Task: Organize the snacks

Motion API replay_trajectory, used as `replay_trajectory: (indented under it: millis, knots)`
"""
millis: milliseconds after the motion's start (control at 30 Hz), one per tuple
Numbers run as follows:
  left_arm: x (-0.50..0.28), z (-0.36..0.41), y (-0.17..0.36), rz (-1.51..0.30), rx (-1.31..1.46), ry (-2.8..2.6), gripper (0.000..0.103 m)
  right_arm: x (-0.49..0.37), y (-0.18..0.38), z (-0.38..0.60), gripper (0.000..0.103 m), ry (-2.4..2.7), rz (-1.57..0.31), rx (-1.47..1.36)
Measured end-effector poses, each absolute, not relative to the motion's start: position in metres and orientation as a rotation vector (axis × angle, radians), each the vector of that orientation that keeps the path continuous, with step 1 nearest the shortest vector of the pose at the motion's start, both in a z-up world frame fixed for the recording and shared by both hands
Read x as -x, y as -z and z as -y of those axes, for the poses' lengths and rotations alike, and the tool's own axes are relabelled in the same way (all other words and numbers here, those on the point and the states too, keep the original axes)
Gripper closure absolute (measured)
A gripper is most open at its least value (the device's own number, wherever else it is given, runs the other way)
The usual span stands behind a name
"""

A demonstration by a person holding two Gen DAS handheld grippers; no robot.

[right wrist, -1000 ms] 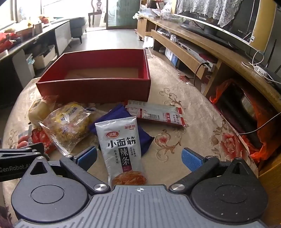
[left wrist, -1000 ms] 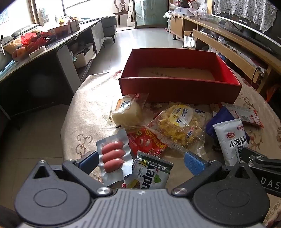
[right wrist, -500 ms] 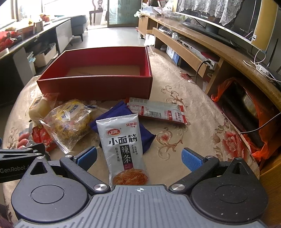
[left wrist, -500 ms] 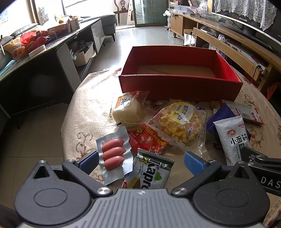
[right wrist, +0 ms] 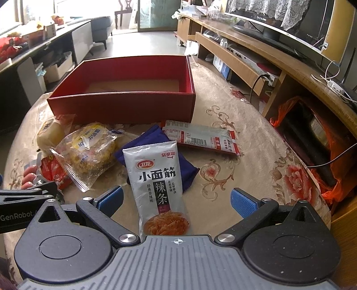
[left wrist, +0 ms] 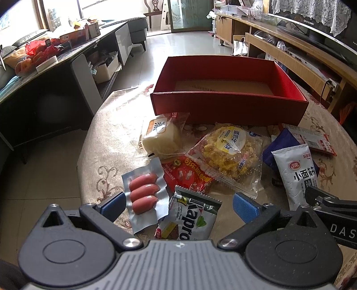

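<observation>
Honestly, both claws, left (left wrist: 178, 204) and right (right wrist: 177, 199), hang wide open and empty over overlapping snack packets, the empty red cardboard box (right wrist: 125, 107) far behind. The grey-white spicy-strip pouch (right wrist: 156, 178) lies on a dark blue packet (right wrist: 186, 166), so a grab could drag both.

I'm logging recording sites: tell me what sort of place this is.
Most likely a home living room. A TV stands on a long wooden cabinet along one side, a sofa sits at the far end, and the snacks lie on a round table under a floral cloth.
</observation>
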State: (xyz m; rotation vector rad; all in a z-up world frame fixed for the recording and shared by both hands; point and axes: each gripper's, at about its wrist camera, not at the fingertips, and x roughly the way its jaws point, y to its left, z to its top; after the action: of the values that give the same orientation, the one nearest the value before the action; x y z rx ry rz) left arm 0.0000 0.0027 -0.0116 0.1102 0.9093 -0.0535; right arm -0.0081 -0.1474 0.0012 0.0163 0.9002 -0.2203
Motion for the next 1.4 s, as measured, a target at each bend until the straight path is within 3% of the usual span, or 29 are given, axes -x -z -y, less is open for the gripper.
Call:
replay_trajectory:
  millis: [1400]
  knots:
    - [-0.004,-0.019,0.027,-1.000,-0.062,0.068,0.005,0.005,0.009,0.147,0.000,0.186,-0.960,-0.027]
